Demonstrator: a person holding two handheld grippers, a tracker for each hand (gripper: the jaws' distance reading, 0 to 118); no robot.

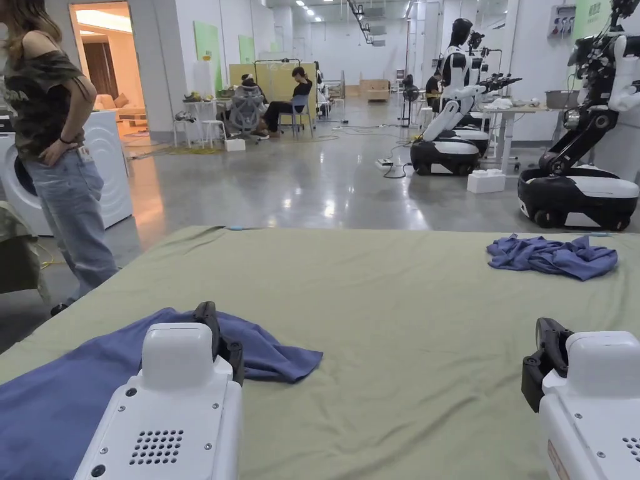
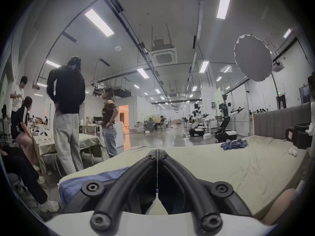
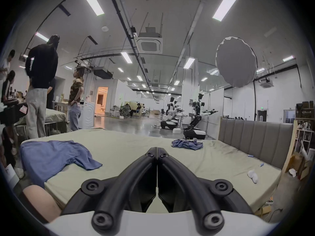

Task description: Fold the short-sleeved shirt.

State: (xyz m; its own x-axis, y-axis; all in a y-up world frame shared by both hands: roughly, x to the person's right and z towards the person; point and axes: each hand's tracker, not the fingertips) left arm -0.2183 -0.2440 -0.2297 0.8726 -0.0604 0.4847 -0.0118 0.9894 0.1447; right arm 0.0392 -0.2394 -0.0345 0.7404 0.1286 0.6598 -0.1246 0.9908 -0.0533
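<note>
The blue shirt (image 1: 69,381) lies loose on the bed's (image 1: 387,300) near left corner. Both claws, left (image 2: 157,152) and right (image 3: 157,150), are closed on nothing. Open them, grab two shirt corners and pull it flat first.

Open middle: the sheet (image 1: 387,325) lay bare between the grippers, open to pass over.
Near left: the shirt (image 1: 69,387) covered that corner, under the left gripper (image 2: 157,152), jaws together.
Far right: a crumpled blue cloth (image 1: 553,257) lay well apart.
Right edge: a padded headboard (image 3: 255,137) walled it.
Left side: a person (image 1: 56,156) stood beside the bed.
</note>
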